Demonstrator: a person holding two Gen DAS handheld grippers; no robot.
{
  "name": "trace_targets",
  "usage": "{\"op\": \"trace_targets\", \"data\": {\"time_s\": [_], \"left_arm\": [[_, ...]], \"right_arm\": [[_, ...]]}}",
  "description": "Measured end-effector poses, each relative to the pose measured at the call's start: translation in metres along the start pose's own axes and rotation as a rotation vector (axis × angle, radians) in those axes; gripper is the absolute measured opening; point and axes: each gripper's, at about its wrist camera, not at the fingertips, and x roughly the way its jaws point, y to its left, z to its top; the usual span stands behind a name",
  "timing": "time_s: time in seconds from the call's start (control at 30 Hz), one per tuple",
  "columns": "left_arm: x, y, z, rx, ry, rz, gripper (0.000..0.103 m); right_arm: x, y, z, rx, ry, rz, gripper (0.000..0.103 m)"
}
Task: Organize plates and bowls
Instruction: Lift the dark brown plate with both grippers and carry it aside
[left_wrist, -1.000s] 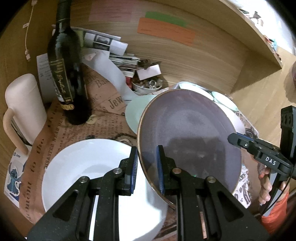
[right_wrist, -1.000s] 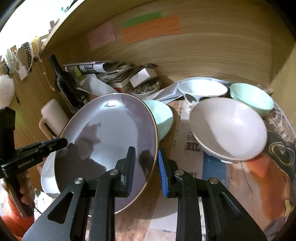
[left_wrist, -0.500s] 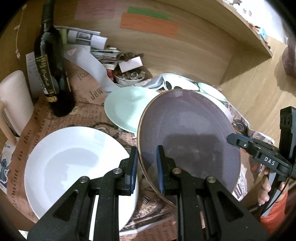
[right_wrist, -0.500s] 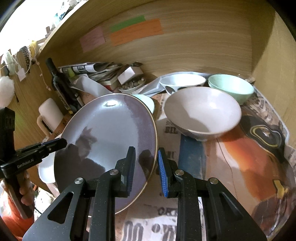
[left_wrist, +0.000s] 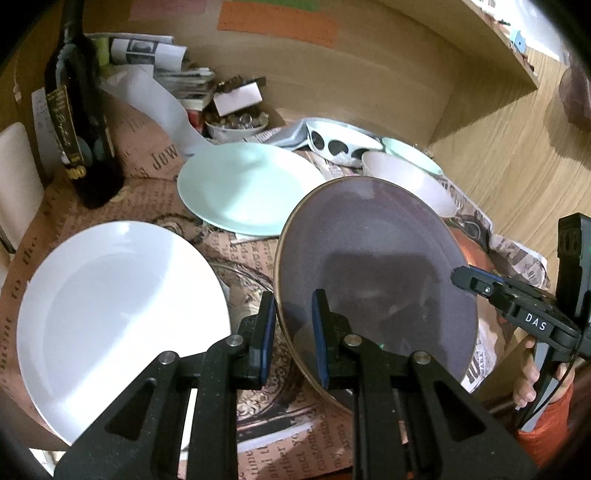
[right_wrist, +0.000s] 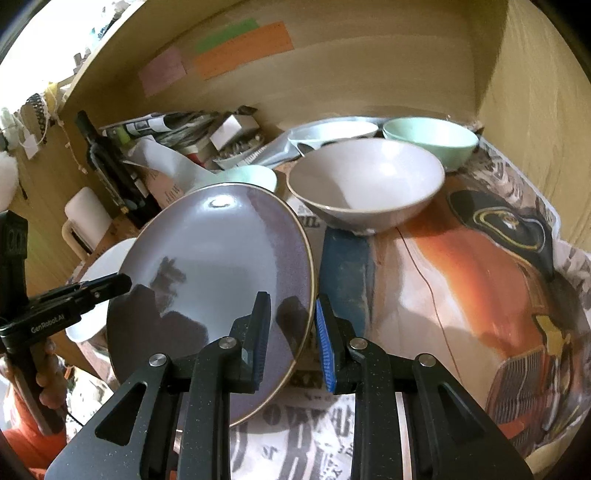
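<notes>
Left wrist view: newspaper (left_wrist: 258, 398) covers the shelf floor, and on it, at the left, lies a white plate (left_wrist: 118, 317), the broadest thing in sight. Just right of it a purple plate (left_wrist: 373, 273) with a gold rim is held tilted, clear of the paper. The left gripper (left_wrist: 293, 332) straddles its near-left rim, one pad on each side; a slim gap shows by the outer pad, so I cannot tell whether it truly clamps. The right gripper (left_wrist: 461, 275) reaches in from the right, its tip at the plate's opposite edge.

Behind lies a mint plate (left_wrist: 247, 188), flat, just beyond the white one and partly hidden by the purple one. Right of it a grey bowl (left_wrist: 402, 177) stands upright, with a mint bowl (left_wrist: 410, 151) and a white bowl (left_wrist: 343, 140) behind it. A dark bottle (left_wrist: 81, 122) stands upright at the far left.

In the right wrist view the right gripper (right_wrist: 291, 332) has the purple plate (right_wrist: 214, 280) rim between its blue pads, with visible space on the outer side; a firm hold cannot be confirmed. The left gripper (right_wrist: 122, 282) meets the plate's far-left edge. The grey bowl (right_wrist: 365, 184) sits just beyond the plate, near but apart from it, with the mint bowl (right_wrist: 432, 140) touching or nearly touching its back right.
</notes>
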Motion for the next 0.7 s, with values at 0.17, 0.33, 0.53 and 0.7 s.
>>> {"op": "trace_targets", "data": {"time_s": [0.17,0.33,0.53,0.7], "left_arm": [[0.012,-0.006,-0.005,0.007,0.034,-0.001,0.019],[0.023,-0.011,-0.007,0.012,0.059,0.0,0.019],[0.031,-0.014,-0.007,0.012,0.071,0.002,0.019],[0.037,-0.015,-0.003,0.02,0.077,0.008,0.019]], "right_arm": [[0.004,-0.009,-0.007,0.019,0.02,-0.012,0.022],[0.007,-0.017,-0.011,0.035,0.035,-0.023,0.022],[0.011,-0.024,-0.013,0.046,0.044,-0.028,0.022],[0.013,-0.025,-0.012,0.041,0.038,-0.04,0.022]]}}
